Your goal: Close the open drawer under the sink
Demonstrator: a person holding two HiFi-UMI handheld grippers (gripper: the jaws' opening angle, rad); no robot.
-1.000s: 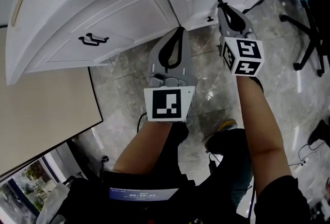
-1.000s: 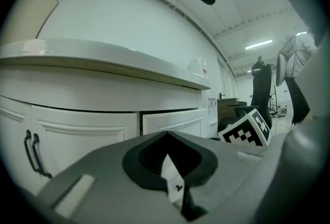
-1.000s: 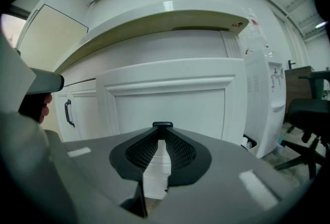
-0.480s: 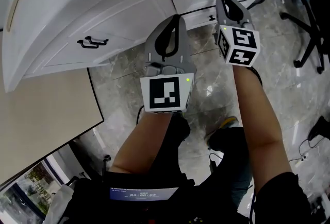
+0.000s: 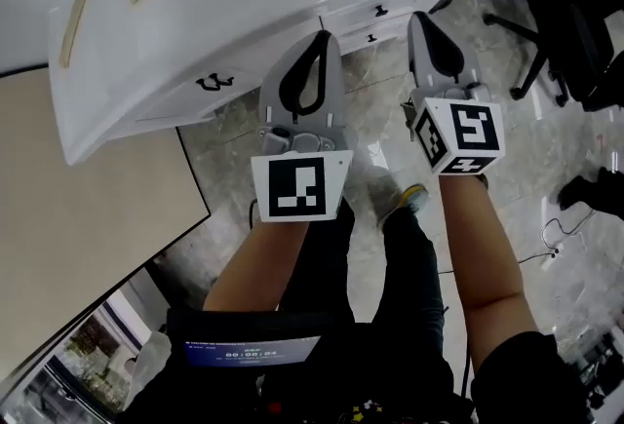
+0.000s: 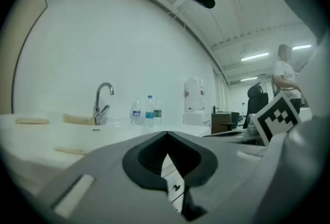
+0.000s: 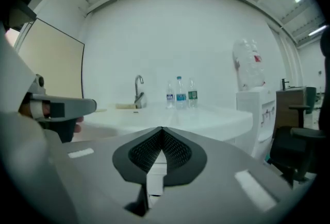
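The drawer front [image 5: 363,24] under the white counter [image 5: 244,13] sits flush with the cabinet, its small dark handle [image 5: 380,11] showing. My left gripper [image 5: 320,34] is shut and empty, held in front of the cabinet beside the door handles [image 5: 216,81]. My right gripper [image 5: 421,16] is also shut and empty, just right of the drawer front and apart from it. Both gripper views look over the counter top: the left gripper [image 6: 166,135] and right gripper [image 7: 162,129] point toward the faucet [image 7: 138,91]. The sink bowl is hidden.
Three water bottles [image 7: 179,95] stand on the counter beside the faucet [image 6: 103,102]. A water dispenser [image 7: 250,71] is to the right. A black office chair [image 5: 565,32] stands right of the cabinet. A beige panel [image 5: 78,217] lies at the left. A person [image 6: 283,71] stands far off.
A second ago the drawer stood open with my right gripper against its front. It slid shut by half a second ago. Both grippers have since drawn back and risen above counter height.
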